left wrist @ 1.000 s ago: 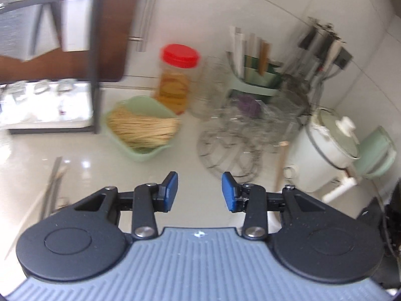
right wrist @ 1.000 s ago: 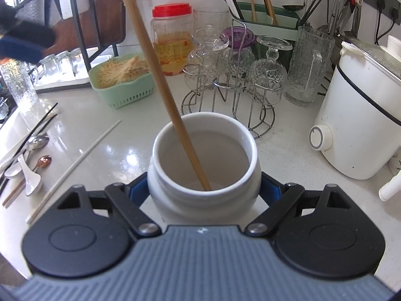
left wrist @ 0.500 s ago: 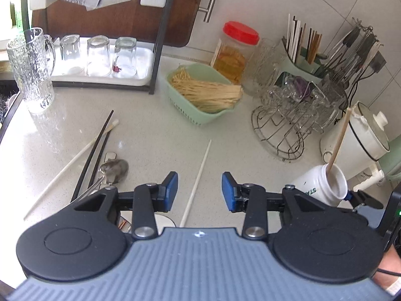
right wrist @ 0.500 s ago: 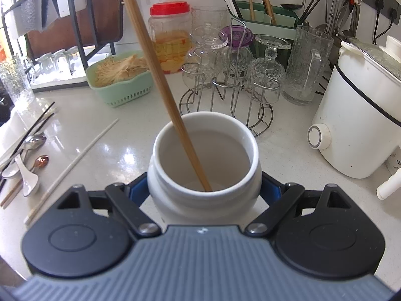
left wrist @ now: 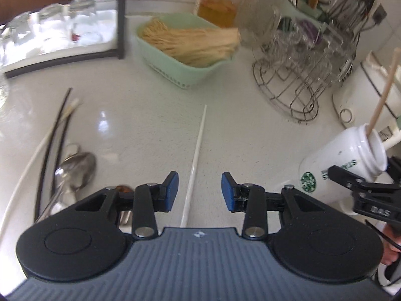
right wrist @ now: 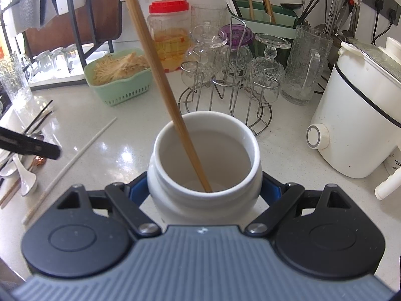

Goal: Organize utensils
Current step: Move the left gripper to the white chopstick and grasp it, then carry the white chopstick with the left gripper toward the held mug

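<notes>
Pale speckled stone forms the counter (left wrist: 150,115) that carries everything, backed by a white tiled wall.

At the near edge the left gripper (left wrist: 199,192) hangs over the counter with its blue-padded jaws spread wide and nothing between them. A white chopstick (left wrist: 196,150) lies flat on the stone directly below the gap, running from under the gripper toward the back of the counter.

The right gripper (right wrist: 204,190) is clamped around the neck of a white ceramic jar (right wrist: 204,173), one blue pad on either side. In the left wrist view the jar (left wrist: 343,168) shows a green round Starbucks logo and dark lettering, seen upside down and only partly readable; the black arm of the right gripper beside it bears white letters that look like "DAS". A wooden chopstick (right wrist: 163,82) stands slanted in the jar, its lower end on the jar's floor and its top leaning to the left.

Toward the counter's left edge lie a pair of black chopsticks (left wrist: 54,135), a metal spoon (left wrist: 75,173) and, in the right wrist view, a white ceramic spoon (right wrist: 26,179).

Farther back sit a mint green basket (right wrist: 120,85) of dry noodles, a red-lidded jar (right wrist: 169,35) of yellow contents, and a wire rack (right wrist: 225,92) holding upturned glasses. Near the right edge stands a white cooker (right wrist: 358,125) with a round dial, and a green utensil holder (right wrist: 265,25) stands against the back wall.
</notes>
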Available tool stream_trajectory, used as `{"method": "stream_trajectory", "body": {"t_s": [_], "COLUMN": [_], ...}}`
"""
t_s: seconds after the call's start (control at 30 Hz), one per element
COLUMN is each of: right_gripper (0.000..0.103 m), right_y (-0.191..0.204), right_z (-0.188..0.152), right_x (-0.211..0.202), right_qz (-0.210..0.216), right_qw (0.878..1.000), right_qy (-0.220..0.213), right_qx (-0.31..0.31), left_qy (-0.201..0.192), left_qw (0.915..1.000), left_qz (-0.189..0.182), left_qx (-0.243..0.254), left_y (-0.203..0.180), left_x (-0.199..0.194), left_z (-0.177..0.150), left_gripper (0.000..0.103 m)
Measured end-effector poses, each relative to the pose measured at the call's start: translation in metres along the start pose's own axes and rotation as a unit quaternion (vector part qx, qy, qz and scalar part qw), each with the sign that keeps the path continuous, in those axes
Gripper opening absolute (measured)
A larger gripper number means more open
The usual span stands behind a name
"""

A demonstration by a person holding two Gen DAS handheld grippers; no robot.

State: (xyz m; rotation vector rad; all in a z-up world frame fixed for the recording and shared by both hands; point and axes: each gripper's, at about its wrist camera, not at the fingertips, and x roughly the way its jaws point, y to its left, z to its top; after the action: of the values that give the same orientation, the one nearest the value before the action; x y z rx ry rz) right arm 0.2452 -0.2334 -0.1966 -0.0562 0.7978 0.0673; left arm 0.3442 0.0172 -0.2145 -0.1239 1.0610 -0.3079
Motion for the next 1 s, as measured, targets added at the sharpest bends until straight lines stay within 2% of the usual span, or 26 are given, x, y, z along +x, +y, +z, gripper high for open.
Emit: {"method": "stream_trajectory", "body": {"t_s": [0.1, 0.27, 0.43, 0.63, 0.8, 1.0], "right_gripper": [0.091, 0.091, 0.091, 0.092, 0.092, 0.092], "right_y": [0.001, 0.001, 0.003, 0.005, 0.005, 0.003], "right_z": [0.000, 0.001, 0.001, 0.001, 0.000, 0.001], "right_x": [0.000, 0.001, 0.002, 0.003, 0.005, 0.007], "right_qz": [-0.002, -0.003, -0.008, -0.014, -0.014, -0.011], "right_qw": [1.000, 1.000, 1.000, 1.000, 1.000, 1.000], "right_qy": [0.001, 0.004, 0.005, 0.006, 0.008, 0.010], "right_qx": [-0.001, -0.002, -0.007, -0.015, -0.013, -0.007], "left_qy": [0.007, 0.019, 0.016, 0.020, 0.022, 0.016], "left_qw": [0.9996, 0.9977, 0.9978, 0.9975, 0.9970, 0.9984], "left_qz": [0.014, 0.018, 0.017, 0.027, 0.036, 0.032], "left_qx": [0.024, 0.063, 0.062, 0.063, 0.065, 0.043], "left_y": [-0.003, -0.010, -0.013, -0.017, -0.019, -0.016], "left_x": [0.021, 0.041, 0.049, 0.054, 0.054, 0.045], "left_z": [0.007, 0.015, 0.020, 0.028, 0.030, 0.033], "left_gripper": [0.041, 0.030, 0.026, 0.006, 0.005, 0.004]}}
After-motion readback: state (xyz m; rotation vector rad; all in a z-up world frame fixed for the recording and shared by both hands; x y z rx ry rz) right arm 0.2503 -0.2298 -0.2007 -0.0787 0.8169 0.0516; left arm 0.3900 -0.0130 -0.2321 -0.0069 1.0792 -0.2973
